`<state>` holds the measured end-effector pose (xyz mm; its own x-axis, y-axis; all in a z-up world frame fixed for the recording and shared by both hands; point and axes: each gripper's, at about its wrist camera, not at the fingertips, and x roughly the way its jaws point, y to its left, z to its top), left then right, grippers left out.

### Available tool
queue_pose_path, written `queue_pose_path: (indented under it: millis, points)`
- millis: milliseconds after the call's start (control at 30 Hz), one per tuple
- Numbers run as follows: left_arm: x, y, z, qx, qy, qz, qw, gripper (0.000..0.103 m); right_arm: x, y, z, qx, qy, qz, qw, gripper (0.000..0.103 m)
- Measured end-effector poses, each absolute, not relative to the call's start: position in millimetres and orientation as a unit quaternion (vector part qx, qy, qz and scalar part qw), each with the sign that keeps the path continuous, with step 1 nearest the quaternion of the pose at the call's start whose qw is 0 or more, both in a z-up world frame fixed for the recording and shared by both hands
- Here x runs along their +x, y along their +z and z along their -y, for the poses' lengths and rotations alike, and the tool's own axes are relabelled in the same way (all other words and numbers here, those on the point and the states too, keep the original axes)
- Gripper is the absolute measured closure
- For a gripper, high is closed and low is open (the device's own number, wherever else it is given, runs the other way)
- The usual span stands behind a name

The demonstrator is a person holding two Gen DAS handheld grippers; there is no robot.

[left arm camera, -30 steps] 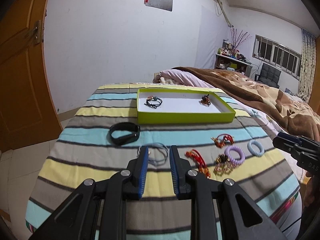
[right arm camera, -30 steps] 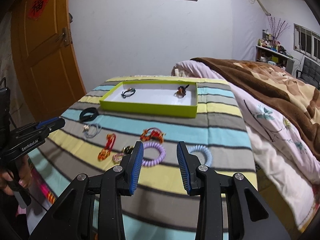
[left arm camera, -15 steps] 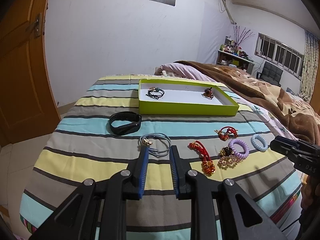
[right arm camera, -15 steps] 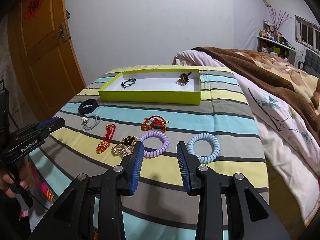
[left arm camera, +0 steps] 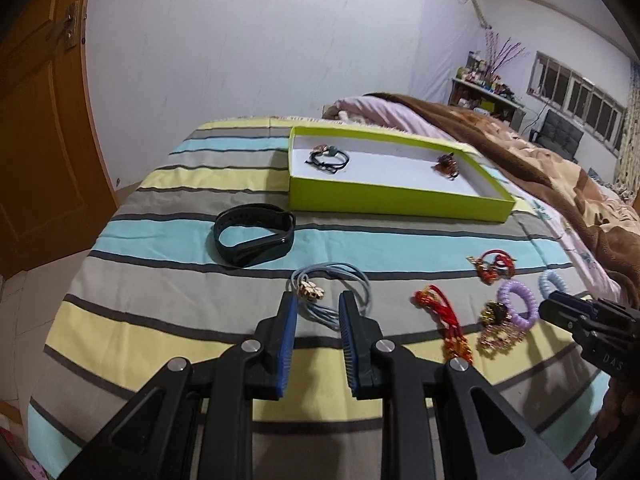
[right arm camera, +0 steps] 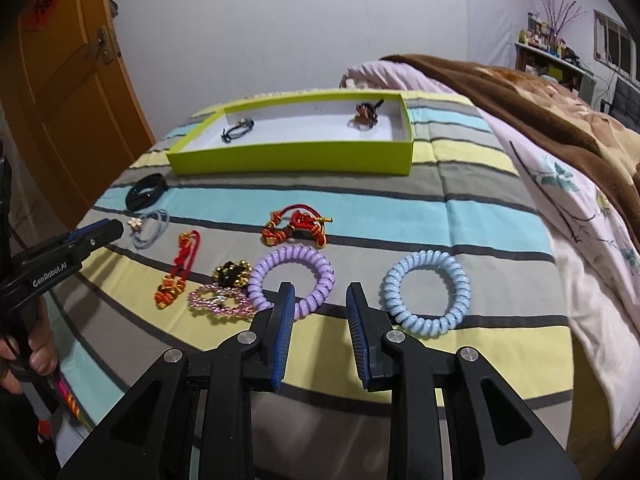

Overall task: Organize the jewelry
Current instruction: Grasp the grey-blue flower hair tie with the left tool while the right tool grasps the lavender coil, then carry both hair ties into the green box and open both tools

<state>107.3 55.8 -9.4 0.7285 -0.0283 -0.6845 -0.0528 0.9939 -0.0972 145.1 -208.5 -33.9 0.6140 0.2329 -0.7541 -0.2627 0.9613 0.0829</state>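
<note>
A lime green tray (left arm camera: 400, 200) (right arm camera: 292, 158) at the back of the striped cloth holds a black bracelet (left arm camera: 328, 158) and a brown piece (left arm camera: 447, 163). My left gripper (left arm camera: 318, 304) is open, its jaws on either side of the near end of a grey-blue cord band with a gold charm (left arm camera: 332, 290). My right gripper (right arm camera: 320, 296) is open just in front of a purple coil ring (right arm camera: 292, 280), with a light blue coil ring (right arm camera: 426, 288) to its right. A black wristband (left arm camera: 254, 238), red knotted pieces (right arm camera: 298, 226) (right arm camera: 180, 272) and a pink and gold piece (right arm camera: 224, 296) lie between.
The striped cloth (right arm camera: 460, 216) covers the foot of a bed. A brown blanket (right arm camera: 540, 108) and pink floral sheet (right arm camera: 580, 208) lie on the right. An orange door (left arm camera: 36, 128) stands on the left. The cloth's near edge drops to the floor (left arm camera: 12, 292).
Both grippers have moved forward and down toward the cloth. The left now has the grey-blue cord band between its jaws; the right is closer to the purple coil ring.
</note>
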Motion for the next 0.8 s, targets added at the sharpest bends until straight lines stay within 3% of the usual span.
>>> queue_pose_path:
  millis: [367, 467, 800]
  points:
    - [133, -23, -58, -0.070, 0.008, -0.418, 0.906, 0.080, 162, -42, 195, -0.049, 0.126, -0.436, 0.890, 0.077]
    - [134, -23, -58, -0.068, 0.012, -0.420, 0.905, 0.081, 163, -42, 195, -0.052, 0.121, -0.436, 0.890, 0.091]
    - [128, -18, -54, -0.049, 0.011, -0.407, 0.912, 0.085, 156, -39, 201, -0.034, 0.129, -0.431, 0.892, 0.094]
